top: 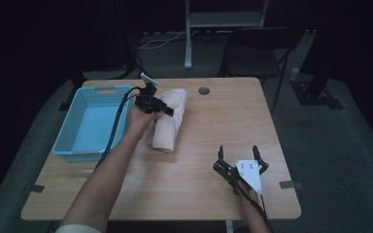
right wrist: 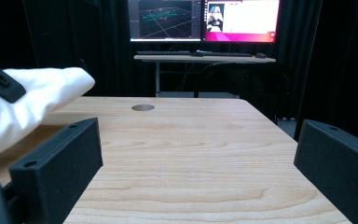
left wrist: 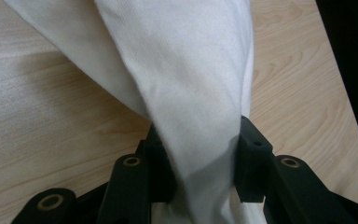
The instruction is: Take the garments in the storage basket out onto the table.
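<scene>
A rolled white towel [top: 169, 121] lies on the wooden table [top: 213, 131] just right of the blue basket [top: 93, 124]. My left gripper [top: 161, 108] is over the towel's middle and shut on it. In the left gripper view its black jaws pinch a fold of the white towel [left wrist: 191, 107], which rises between them above the table [left wrist: 42, 116]. My right gripper [top: 238, 154] rests near the table's front right, jaws wide open with nothing between them. In the right gripper view the towel [right wrist: 23, 107] shows at the far left.
The blue basket has nothing in it. A round cable hole [top: 204, 91] sits near the table's far edge. Beyond the table stand a chair [top: 252, 60], a desk [right wrist: 205, 58] and monitors [right wrist: 205, 18]. Bare wood lies between the two grippers.
</scene>
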Tool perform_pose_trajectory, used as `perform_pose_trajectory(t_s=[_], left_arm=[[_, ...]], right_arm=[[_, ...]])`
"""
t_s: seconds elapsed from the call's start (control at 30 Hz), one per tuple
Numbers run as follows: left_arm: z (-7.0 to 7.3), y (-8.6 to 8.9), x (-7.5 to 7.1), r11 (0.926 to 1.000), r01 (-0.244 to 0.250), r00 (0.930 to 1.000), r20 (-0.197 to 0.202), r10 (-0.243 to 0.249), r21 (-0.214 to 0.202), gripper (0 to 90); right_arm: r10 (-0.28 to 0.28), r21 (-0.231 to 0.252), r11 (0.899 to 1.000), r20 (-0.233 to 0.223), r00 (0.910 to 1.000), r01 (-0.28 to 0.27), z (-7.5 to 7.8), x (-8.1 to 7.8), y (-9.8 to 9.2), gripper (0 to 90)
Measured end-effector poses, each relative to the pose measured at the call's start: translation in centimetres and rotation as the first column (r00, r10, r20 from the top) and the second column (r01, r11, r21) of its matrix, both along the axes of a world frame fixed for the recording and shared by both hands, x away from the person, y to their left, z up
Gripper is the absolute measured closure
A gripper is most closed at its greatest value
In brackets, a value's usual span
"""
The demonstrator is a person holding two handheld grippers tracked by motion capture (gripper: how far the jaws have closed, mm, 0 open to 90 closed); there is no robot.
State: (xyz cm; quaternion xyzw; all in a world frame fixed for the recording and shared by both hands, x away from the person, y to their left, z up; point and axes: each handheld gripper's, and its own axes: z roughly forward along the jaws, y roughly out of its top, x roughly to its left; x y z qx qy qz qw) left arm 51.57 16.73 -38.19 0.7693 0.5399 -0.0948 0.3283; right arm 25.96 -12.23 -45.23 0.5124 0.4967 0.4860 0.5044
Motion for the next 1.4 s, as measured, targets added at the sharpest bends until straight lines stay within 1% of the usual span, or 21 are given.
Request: perform_pose_trajectory(t_s=[0.1, 0.37, 0.47, 0.53, 0.57, 0.63, 0.67, 0.7, 0.73, 0.77, 0.83, 0.87, 0.9, 0.93, 0.97, 1.07, 1.17, 1.2, 1.27, 1.33, 1.4], left_arm=[[-0.6, 0.0, 0.0, 1.0, -0.004, 1.0, -0.008, 0.004, -0.004, 63.9], [-2.6, -0.1, -0.2, 0.9994, -0.012, 0.9999, 0.006, 0.012, 0.034, 63.8], [-3.7, -0.2, -0.3, 0.9994, -0.013, 0.9999, -0.008, 0.013, 0.033, 63.7], [-4.1, -0.1, -0.4, 0.9996, -0.009, 0.9999, 0.013, 0.009, 0.026, 63.7], [-4.2, -0.1, -0.5, 0.9993, -0.004, 0.9995, 0.032, 0.003, 0.037, 63.6], [-4.3, -0.2, -0.8, 0.9992, -0.002, 0.9982, 0.06, 0.0, 0.041, 63.5], [-4.3, -0.2, -0.8, 0.9992, -0.002, 0.9982, 0.06, 0.0, 0.041, 63.5], [-4.3, -0.3, -1.0, 0.9984, 0.0, 0.9961, 0.088, -0.005, 0.057, 63.5], [-4.3, -0.7, -1.5, 0.9952, 0.013, 0.989, 0.146, -0.027, 0.097, 63.4], [-4.3, -0.7, -1.5, 0.9952, 0.013, 0.989, 0.146, -0.027, 0.097, 63.3], [-4.4, -0.7, -1.8, 0.9955, 0.005, 0.9855, 0.168, -0.021, 0.094, 63.3], [-4.5, -0.7, -2.0, 0.996, -0.002, 0.9831, 0.182, -0.015, 0.09, 63.4], [-4.6, -0.7, -2.2, 0.9955, 0.002, 0.9785, 0.205, -0.022, 0.095, 63.4], [-4.7, -0.7, -2.4, 0.9959, -0.001, 0.9749, 0.222, -0.019, 0.09, 63.3], [-4.7, -0.7, -2.4, 0.9959, -0.001, 0.9749, 0.222, -0.019, 0.09, 63.0], [-4.8, -0.8, -2.7, 0.9951, -0.015, 0.9683, 0.249, -0.009, 0.097, 61.3], [-4.7, -1.4, -3.0, 0.9873, -0.031, 0.9574, 0.288, -0.015, 0.156, 55.2], [-4.7, -1.4, -3.0, 0.9873, -0.031, 0.9574, 0.288, -0.015, 0.156, 53.3], [-4.7, -1.6, -3.0, 0.9842, -0.033, 0.954, 0.299, -0.021, 0.174, 52.1], [-4.7, -1.6, -3.0, 0.9845, -0.037, 0.953, 0.303, -0.017, 0.171, 51.1], [-4.8, -1.6, -3.2, 0.9835, -0.048, 0.9494, 0.314, -0.01, 0.174, 49.4]], right_arm=[[0.0, 0.002, 1.0, -0.001, 1.0, 0.0, 0.0, 0.0, 0.0, 0.4], [0.001, -0.002, 1.0, 0.002, 1.0, -0.001, 0.0, 0.0, 0.0, 0.4], [0.002, -0.002, 1.0, 0.002, 1.0, -0.002, 0.0, 0.0, 0.0, 0.4], [0.002, -0.003, 1.0, 0.003, 1.0, -0.002, 0.0, 0.0, 0.0, 0.4], [0.002, -0.003, 1.0, 0.003, 1.0, -0.002, 0.0, 0.0, 0.0, 0.4], [-0.002, -0.006, 1.0, 0.003, 1.0, 0.002, 0.0, 0.0, 0.1, 0.4], [-0.002, -0.006, 1.0, 0.003, 1.0, 0.002, 0.0, 0.0, 0.1, 0.4], [-0.003, -0.008, 1.0, 0.003, 1.0, 0.004, 0.0, -0.1, 0.1, 0.4], [-0.002, -0.011, 1.0, 0.004, 1.0, 0.002, 0.0, -0.1, 0.1, 0.4], [-0.002, -0.011, 1.0, 0.004, 1.0, 0.002, 0.0, -0.1, 0.1, 0.4], [-0.005, -0.007, 1.0, 0.002, 1.0, 0.005, 0.0, 0.0, 0.1, 0.4], [-0.004, -0.008, 1.0, 0.003, 1.0, 0.004, 0.0, 0.0, 0.1, 0.4], [-0.004, -0.008, 1.0, 0.003, 1.0, 0.004, 0.0, 0.0, 0.1, 0.4], [-0.003, -0.008, 1.0, 0.003, 1.0, 0.003, 0.0, 0.0, 0.1, 0.4], [-0.004, -0.007, 1.0, 0.003, 1.0, 0.004, 0.0, 0.0, 0.1, 0.4], [-0.003, -0.007, 1.0, 0.002, 1.0, 0.003, 0.0, 0.0, 0.1, 0.4], [-0.004, -0.006, 1.0, 0.002, 1.0, 0.004, 0.0, 0.0, 0.1, 0.4], [-0.004, -0.006, 1.0, 0.002, 1.0, 0.004, 0.0, 0.0, 0.1, 0.4], [-0.005, -0.007, 1.0, 0.002, 1.0, 0.005, 0.0, 0.0, 0.1, 0.4], [-0.004, -0.006, 1.0, 0.002, 1.0, 0.004, 0.0, 0.0, 0.1, 0.4], [-0.004, -0.006, 1.0, 0.002, 1.0, 0.004, 0.0, 0.0, 0.1, 0.4]])
